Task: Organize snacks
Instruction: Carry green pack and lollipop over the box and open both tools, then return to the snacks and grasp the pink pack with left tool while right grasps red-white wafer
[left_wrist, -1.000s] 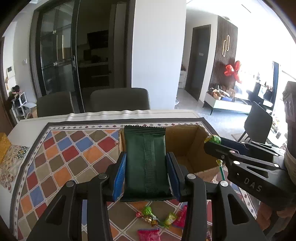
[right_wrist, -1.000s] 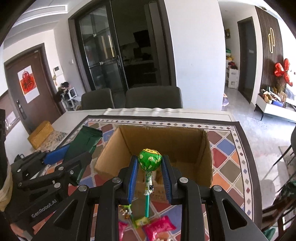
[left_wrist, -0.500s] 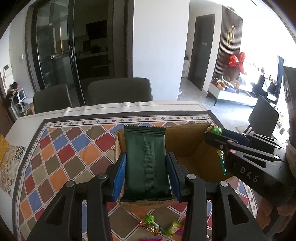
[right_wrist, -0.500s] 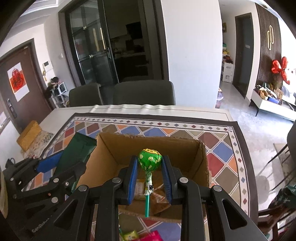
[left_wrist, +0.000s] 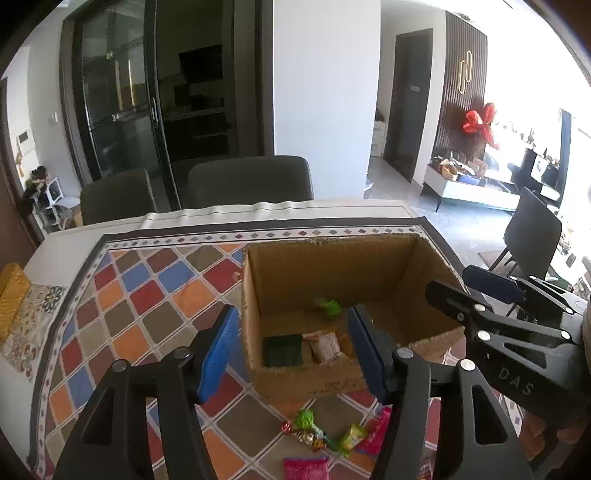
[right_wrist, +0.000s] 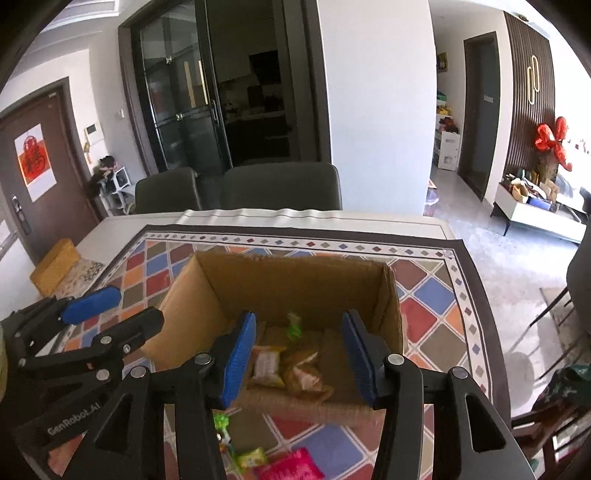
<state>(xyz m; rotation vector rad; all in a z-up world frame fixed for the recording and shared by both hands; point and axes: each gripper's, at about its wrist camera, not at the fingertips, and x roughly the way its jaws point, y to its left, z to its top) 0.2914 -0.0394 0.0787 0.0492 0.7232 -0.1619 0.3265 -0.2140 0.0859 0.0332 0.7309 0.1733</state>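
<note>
An open cardboard box (left_wrist: 332, 258) (right_wrist: 295, 273) stands on the chequered tablecloth (left_wrist: 147, 295). My left gripper (left_wrist: 293, 317) hovers over its near left corner. Its jaws are opening and nothing is between the blue pads. The dark green packet (left_wrist: 282, 350) lies on the box floor below it. My right gripper (right_wrist: 300, 321) hovers over the box's near side, jaws opening and empty. The green lollipop (left_wrist: 328, 306) (right_wrist: 293, 325) lies inside the box near pale snack packets (right_wrist: 266, 363). Each gripper shows in the other's view: the right gripper (left_wrist: 465, 291) and the left gripper (right_wrist: 122, 310).
Loose sweets and pink packets (left_wrist: 304, 467) (right_wrist: 291, 465) lie on the cloth in front of the box. Two dark chairs (left_wrist: 247, 177) stand at the table's far side. A yellow box (left_wrist: 11, 295) sits at the left edge. Another chair (left_wrist: 532, 229) stands off to the right.
Both grippers opened over the box. The green packet left the left gripper and the lollipop left the right one; both now lie inside. Both hands moved slightly forward.
</note>
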